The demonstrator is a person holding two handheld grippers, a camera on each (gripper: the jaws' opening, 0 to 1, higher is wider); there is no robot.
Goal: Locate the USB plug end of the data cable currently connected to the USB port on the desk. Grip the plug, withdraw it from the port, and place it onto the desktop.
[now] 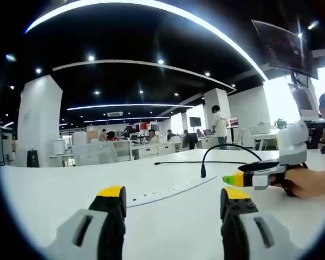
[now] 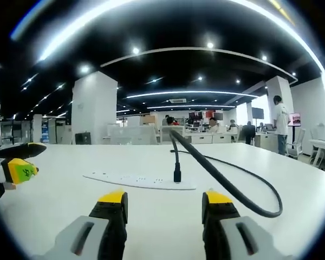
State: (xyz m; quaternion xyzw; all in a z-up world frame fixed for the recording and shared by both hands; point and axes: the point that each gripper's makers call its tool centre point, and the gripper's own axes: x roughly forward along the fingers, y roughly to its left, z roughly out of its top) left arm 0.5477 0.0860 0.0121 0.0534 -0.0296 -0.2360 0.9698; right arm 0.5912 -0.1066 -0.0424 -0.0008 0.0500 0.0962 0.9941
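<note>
Smooth white desktop (image 2: 70,206) in an open-plan office with dark ceiling and strip lights.
Black plug (image 2: 177,175) stands in the flat white socket strip (image 2: 138,181); left gripper (image 1: 173,201) and right gripper (image 2: 165,205) spread, holding nothing.

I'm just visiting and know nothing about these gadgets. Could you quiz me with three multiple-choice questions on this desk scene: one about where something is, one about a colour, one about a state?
1. Where is the black cable's plug?
A. In the white port strip on the desk
B. Lying loose on the desk
C. Held between jaws

2. What colour are the jaw tips of the right gripper?
A. Blue
B. Yellow
C. Red

3. How does the left gripper stand?
A. Shut on the plug
B. Shut on nothing
C. Open, holding nothing

Answers: 1 A, the plug stands upright in the strip. 2 B, both tips are yellow over black. 3 C, bare white desk shows between its jaws.
</note>
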